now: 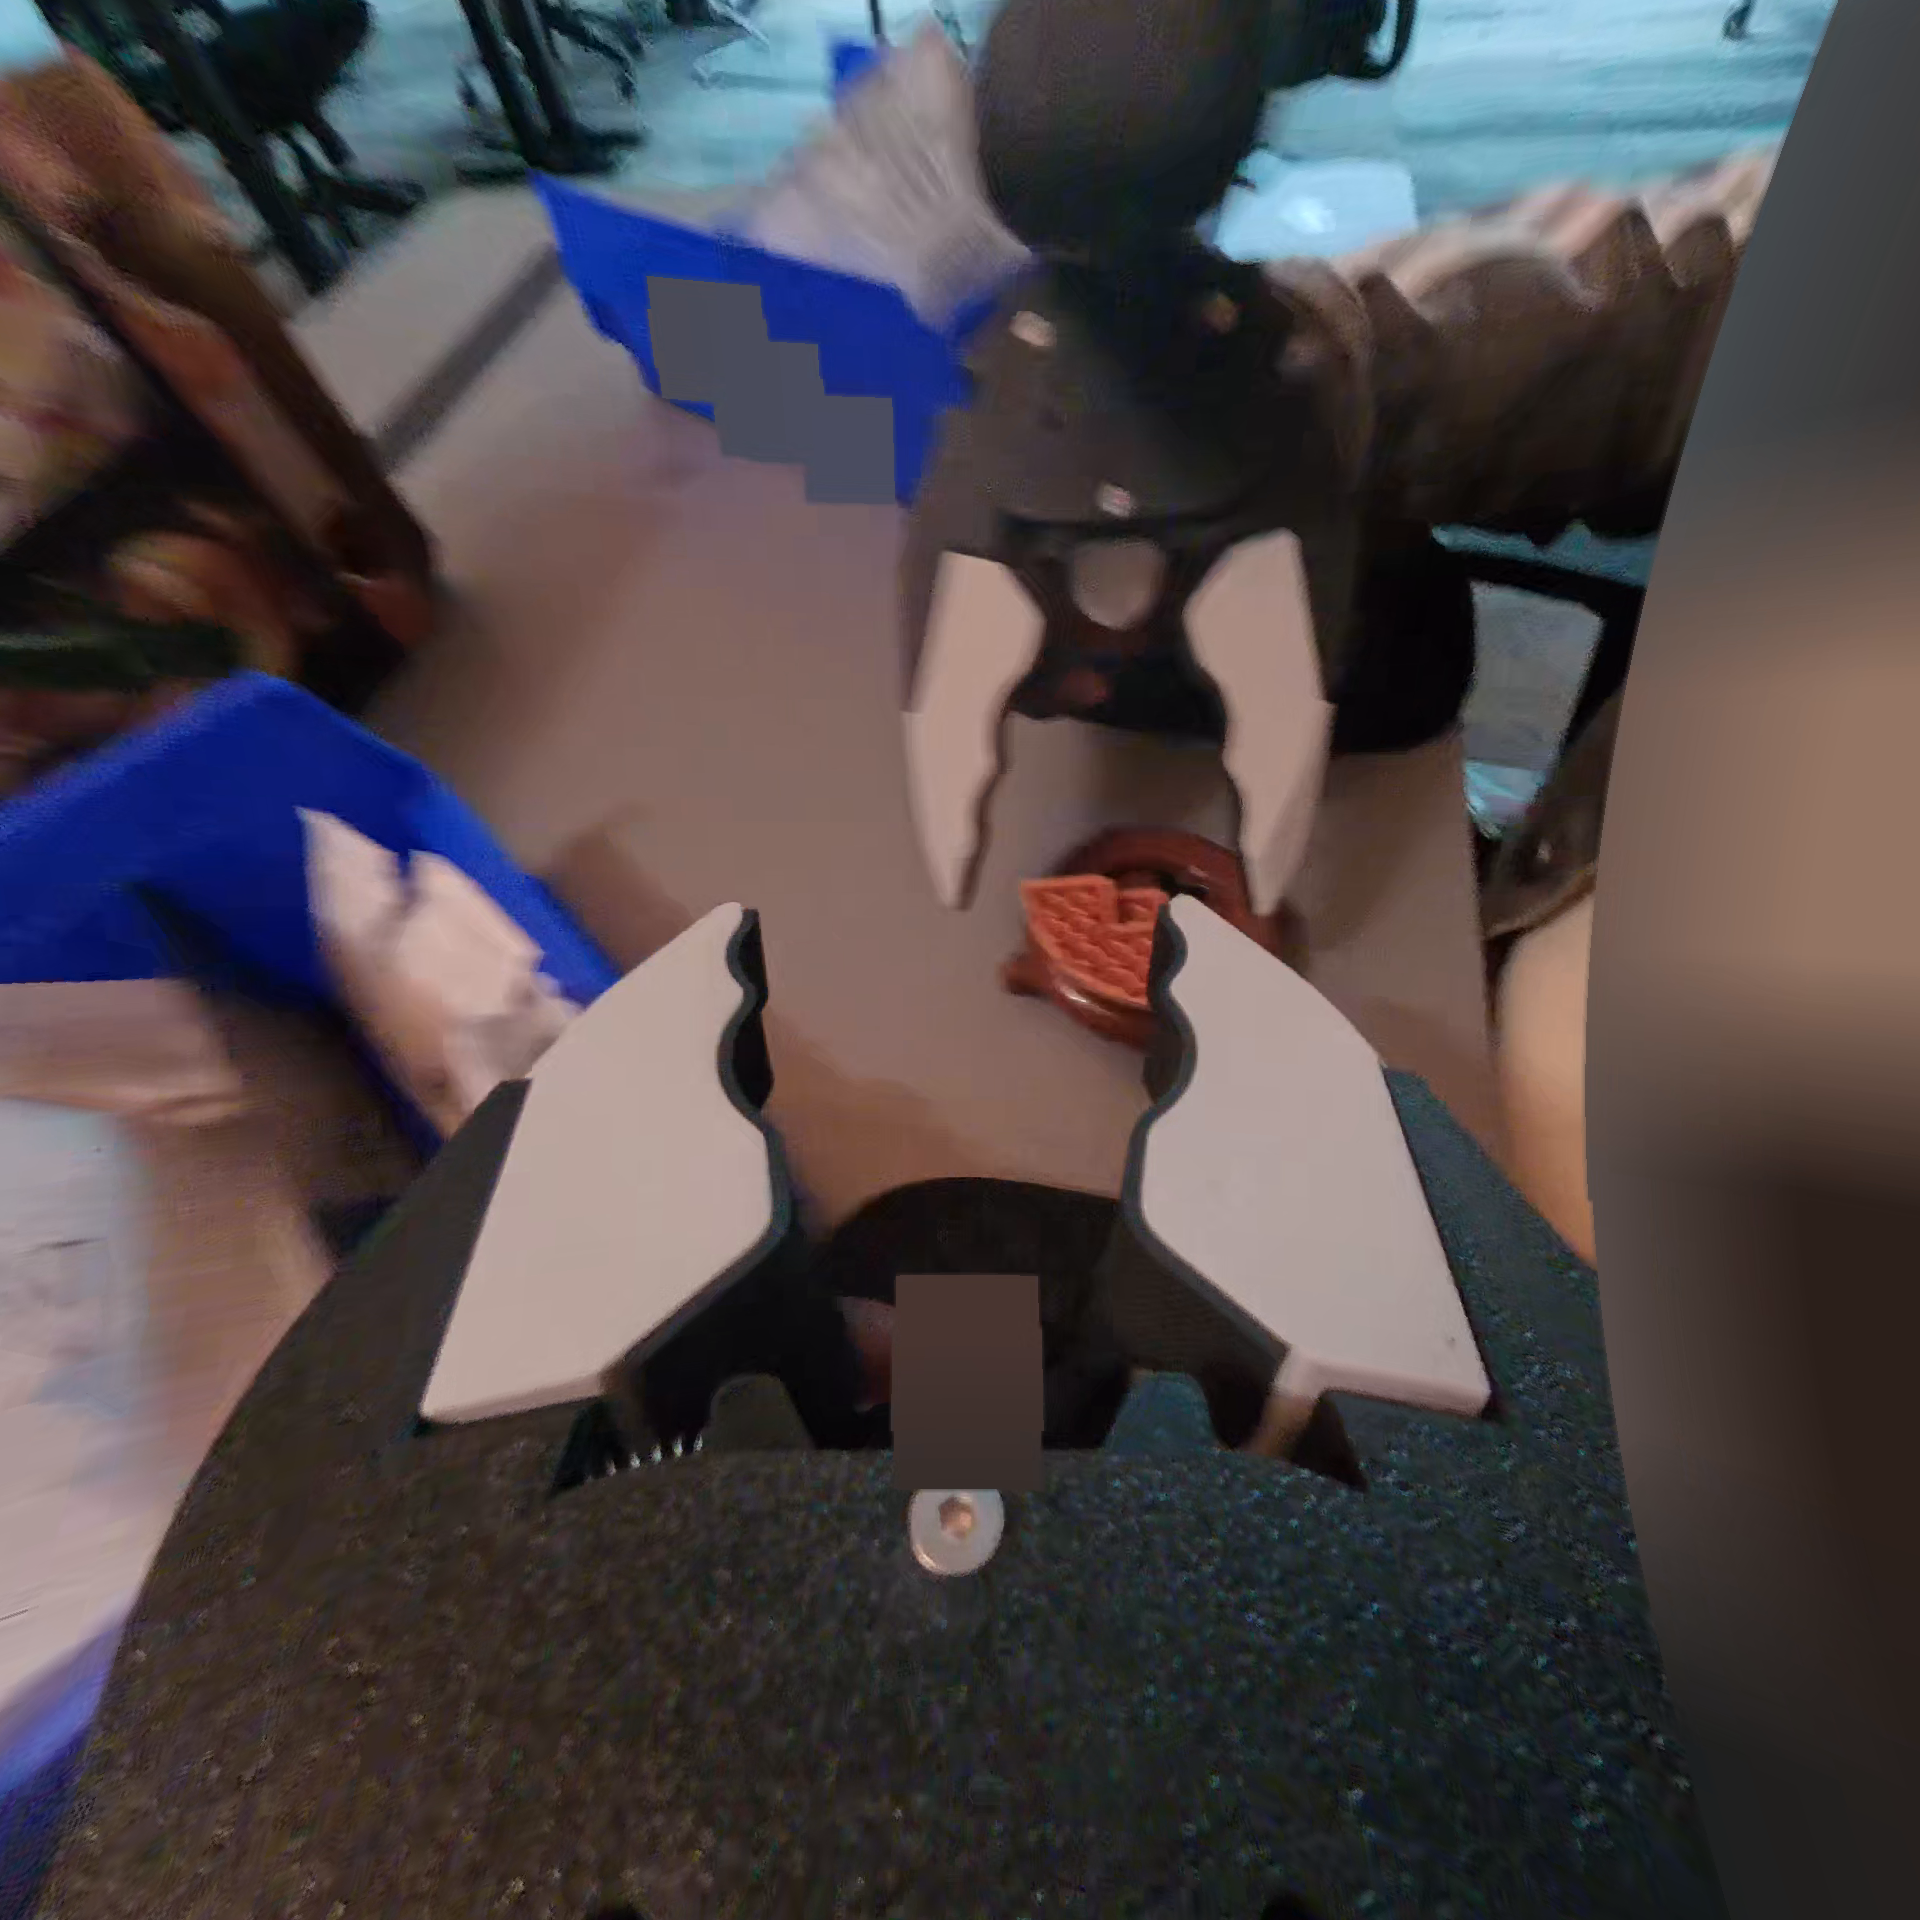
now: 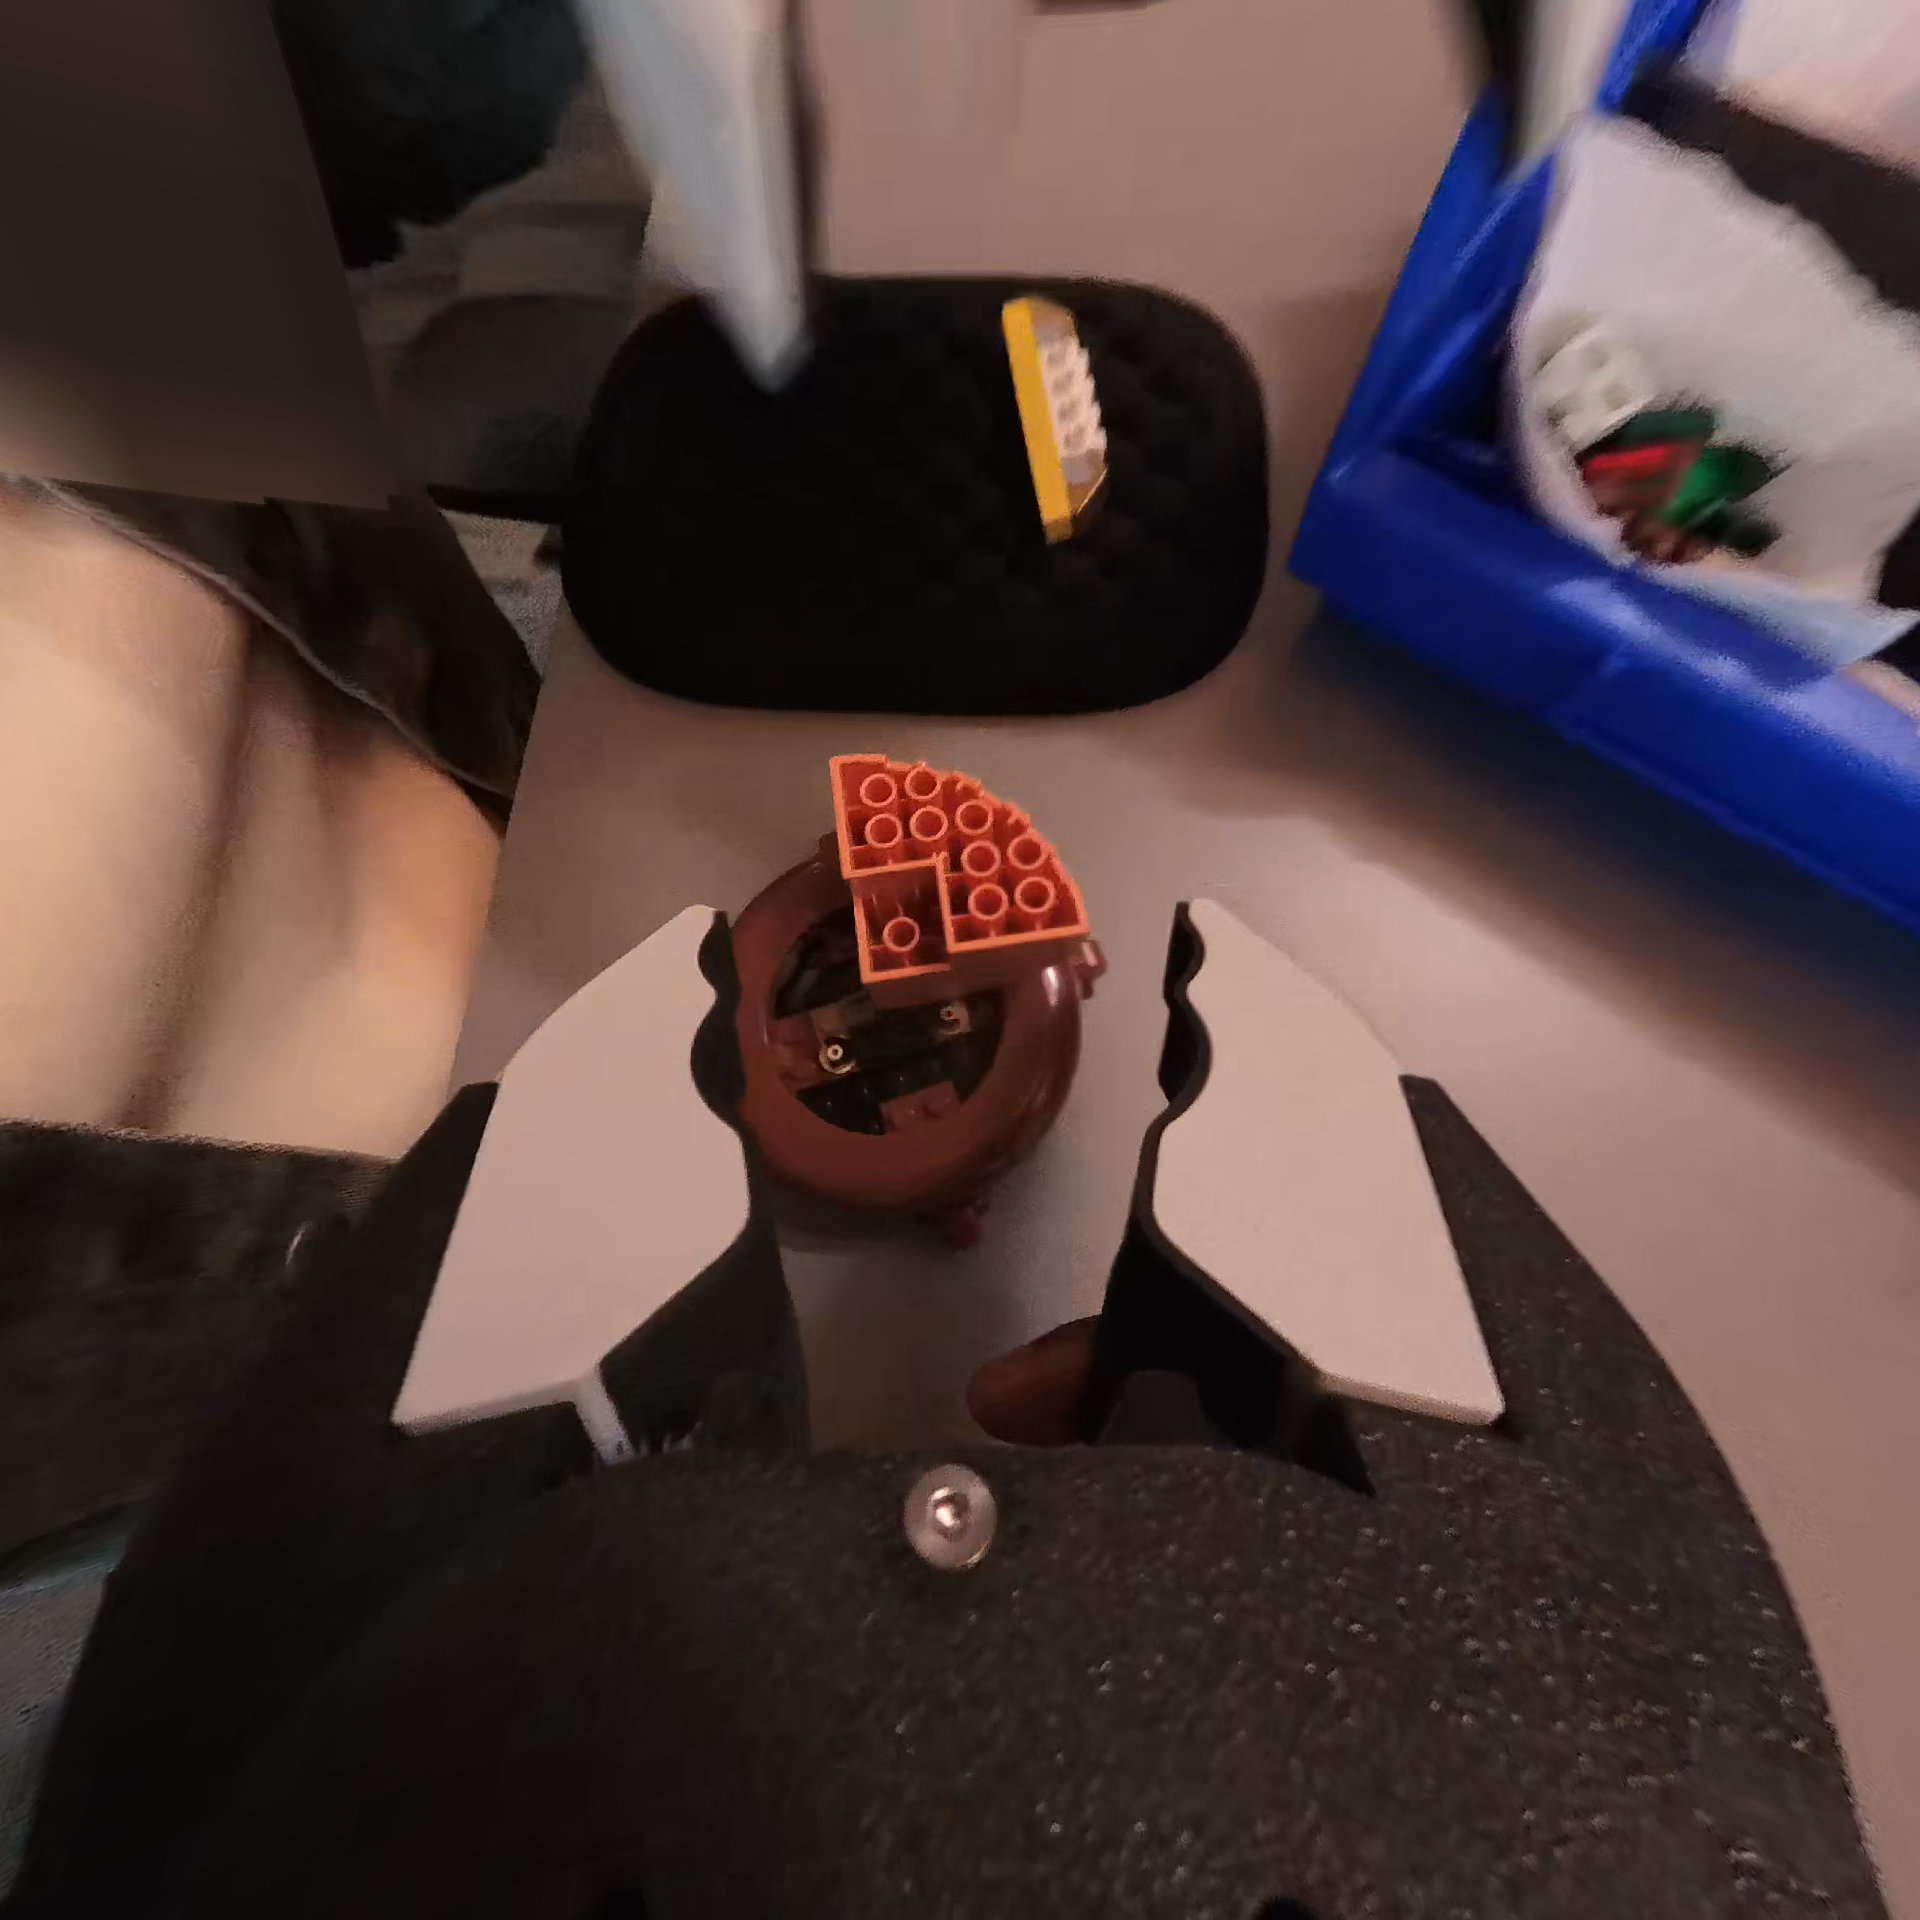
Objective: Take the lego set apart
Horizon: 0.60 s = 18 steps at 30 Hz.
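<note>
The lego set, a brown ring topped by an orange wedge, stands free mid-desk between the spread right tongs, with the left tongs also spread and empty, so a one-sided squeeze could tip it.

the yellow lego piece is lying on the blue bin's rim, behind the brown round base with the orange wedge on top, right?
Not quite. In the right wrist view the yellow lego piece lies on the black foam pad, not on the blue bin. The rest holds: it sits behind the brown round base with the orange wedge on top.
</note>
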{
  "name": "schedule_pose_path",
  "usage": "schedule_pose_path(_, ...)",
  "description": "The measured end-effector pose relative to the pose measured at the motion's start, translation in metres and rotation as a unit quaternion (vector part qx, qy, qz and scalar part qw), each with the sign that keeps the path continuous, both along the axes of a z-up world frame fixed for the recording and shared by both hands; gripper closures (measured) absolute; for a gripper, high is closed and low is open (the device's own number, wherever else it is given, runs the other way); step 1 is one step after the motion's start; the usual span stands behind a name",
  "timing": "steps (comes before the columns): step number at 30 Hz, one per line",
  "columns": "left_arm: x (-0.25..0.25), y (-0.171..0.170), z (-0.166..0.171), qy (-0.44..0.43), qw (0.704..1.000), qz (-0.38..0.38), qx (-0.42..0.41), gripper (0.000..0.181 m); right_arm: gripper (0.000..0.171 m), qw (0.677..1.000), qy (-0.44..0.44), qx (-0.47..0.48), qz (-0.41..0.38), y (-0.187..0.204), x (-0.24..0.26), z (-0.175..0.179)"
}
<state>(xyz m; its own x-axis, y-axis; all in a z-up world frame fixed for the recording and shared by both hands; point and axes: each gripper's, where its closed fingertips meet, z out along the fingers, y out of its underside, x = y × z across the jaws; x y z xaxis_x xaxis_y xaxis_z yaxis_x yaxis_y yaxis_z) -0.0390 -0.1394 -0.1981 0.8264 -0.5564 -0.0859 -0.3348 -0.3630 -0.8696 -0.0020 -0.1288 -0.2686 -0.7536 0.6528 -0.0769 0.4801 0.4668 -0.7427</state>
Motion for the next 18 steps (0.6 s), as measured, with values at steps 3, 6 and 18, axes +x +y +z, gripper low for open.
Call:
schedule_pose_path(3,0.034,-0.005,-0.035,0.015,1.000,-0.017,-0.016,0.108,0.094,1.000,0.010,0.014,-0.011,-0.007,-0.001,-0.013)
schedule_pose_path(6,0.043,-0.003,-0.056,0.026,0.998,-0.015,-0.047,0.113,0.124,0.997,0.070,0.026,-0.017,-0.011,-0.008,-0.012)
schedule_pose_path(18,0.052,0.008,-0.084,0.023,0.997,0.020,-0.075,0.122,0.125,0.992,0.119,0.004,-0.049,-0.010,-0.010,-0.002)
